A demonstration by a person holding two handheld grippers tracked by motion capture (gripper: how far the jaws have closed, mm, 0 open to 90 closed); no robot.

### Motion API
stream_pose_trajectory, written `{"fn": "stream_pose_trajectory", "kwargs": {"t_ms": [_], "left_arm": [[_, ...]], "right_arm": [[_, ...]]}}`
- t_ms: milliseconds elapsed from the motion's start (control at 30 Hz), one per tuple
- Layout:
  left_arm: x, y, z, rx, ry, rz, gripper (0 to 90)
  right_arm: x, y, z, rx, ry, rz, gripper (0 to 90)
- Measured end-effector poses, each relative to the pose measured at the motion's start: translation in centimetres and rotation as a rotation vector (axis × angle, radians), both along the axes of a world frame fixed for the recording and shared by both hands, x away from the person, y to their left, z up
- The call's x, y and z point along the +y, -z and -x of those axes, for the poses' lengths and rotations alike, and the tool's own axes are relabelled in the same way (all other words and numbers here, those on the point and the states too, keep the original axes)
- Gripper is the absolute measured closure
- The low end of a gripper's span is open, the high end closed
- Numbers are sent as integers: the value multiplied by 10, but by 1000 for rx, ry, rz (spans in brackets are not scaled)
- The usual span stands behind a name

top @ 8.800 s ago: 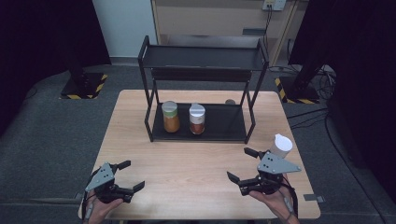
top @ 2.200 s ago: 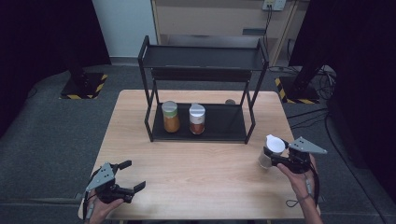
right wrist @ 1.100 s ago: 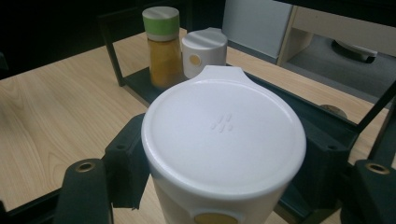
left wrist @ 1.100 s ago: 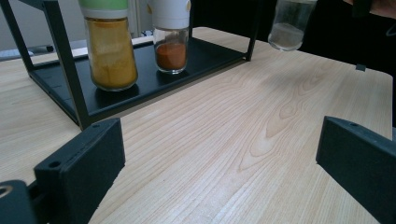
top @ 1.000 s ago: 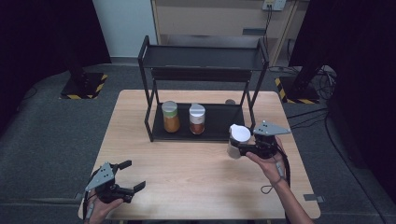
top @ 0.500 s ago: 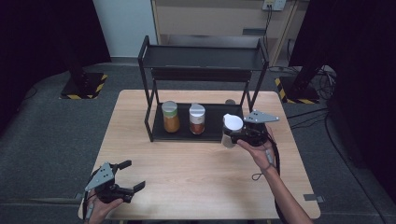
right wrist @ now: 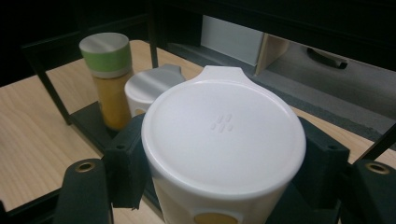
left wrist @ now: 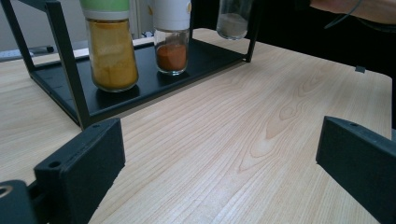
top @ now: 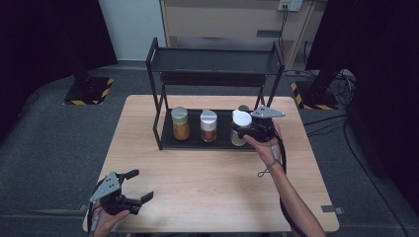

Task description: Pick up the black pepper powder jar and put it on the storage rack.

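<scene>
The right gripper (top: 245,131) has its jaws clamped on the white-lidded jar (top: 240,126) (lid above them), at the rack's (top: 159,109) lower shelf, right of the red jar (top: 208,126). The left gripper (top: 137,186) gapes empty, well before the rack.

Centre of the high view, a light wooden table (top: 207,182) fills the lower half of the frame, sitting on grey carpet (top: 59,148). At the upper left stands a dark post on a base edged with yellow-and-black hazard stripes (top: 88,91), and a matching striped base (top: 316,94) sits at the upper right, with a tangle of cables (top: 346,79) just beside it. Along the top edge runs a pale wooden cabinet (top: 222,19) with a wall socket (top: 289,4) at its right end. Lower right, a small grey tag (top: 329,209) lies on the tabletop near the corner.
</scene>
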State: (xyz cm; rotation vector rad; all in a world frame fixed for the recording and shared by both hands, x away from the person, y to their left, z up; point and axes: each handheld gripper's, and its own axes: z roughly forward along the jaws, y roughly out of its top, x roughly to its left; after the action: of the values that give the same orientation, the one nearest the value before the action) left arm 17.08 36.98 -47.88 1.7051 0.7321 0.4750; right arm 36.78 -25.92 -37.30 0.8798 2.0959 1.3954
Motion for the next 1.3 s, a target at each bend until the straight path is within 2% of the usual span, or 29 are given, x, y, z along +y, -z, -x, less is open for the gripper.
{"fn": "stream_pose_trajectory", "kwargs": {"t_ms": [700, 1300], "left_arm": [[0, 0, 0, 0, 1, 1, 0], [1, 1, -1, 1, 3, 5, 0]], "right_arm": [[16, 24, -35, 5, 99, -6, 312], [23, 43, -47, 19, 108, 0, 312]]}}
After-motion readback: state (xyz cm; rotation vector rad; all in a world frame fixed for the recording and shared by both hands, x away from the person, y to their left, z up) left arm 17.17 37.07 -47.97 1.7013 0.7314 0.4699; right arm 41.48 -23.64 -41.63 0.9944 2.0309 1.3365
